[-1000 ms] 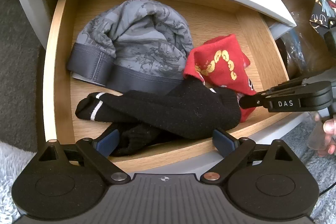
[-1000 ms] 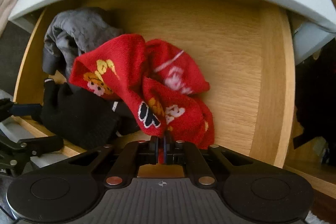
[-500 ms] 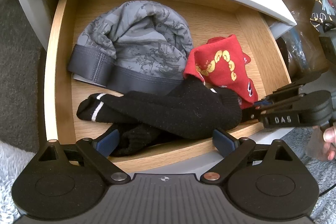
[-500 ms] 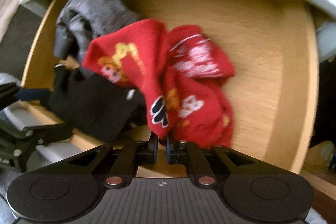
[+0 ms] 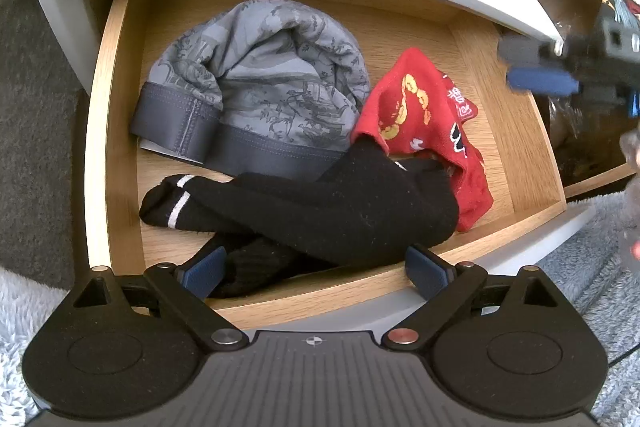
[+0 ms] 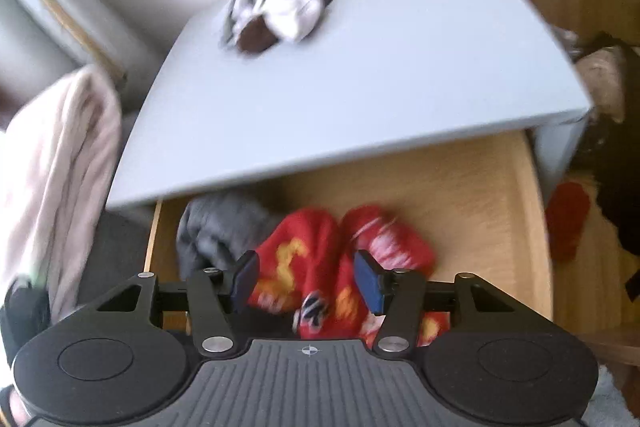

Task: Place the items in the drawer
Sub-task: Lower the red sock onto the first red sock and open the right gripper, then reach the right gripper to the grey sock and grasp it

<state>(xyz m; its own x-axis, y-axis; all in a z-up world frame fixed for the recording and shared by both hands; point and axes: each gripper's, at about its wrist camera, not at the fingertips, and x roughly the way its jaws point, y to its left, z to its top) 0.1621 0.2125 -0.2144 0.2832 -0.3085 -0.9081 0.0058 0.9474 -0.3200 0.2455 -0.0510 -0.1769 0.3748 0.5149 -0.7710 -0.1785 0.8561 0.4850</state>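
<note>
The red socks [image 5: 424,131] lie in the open wooden drawer [image 5: 516,131], right of the grey underwear [image 5: 260,83] and partly under the black socks [image 5: 320,211] at the front. The left gripper [image 5: 316,269] hangs over the drawer's front edge, fingers spread wide and empty. The right gripper [image 6: 306,283], also spread and empty, is above the red socks, with blurred socks [image 6: 288,3] on the white cabinet top [image 6: 360,99] beyond.
</note>
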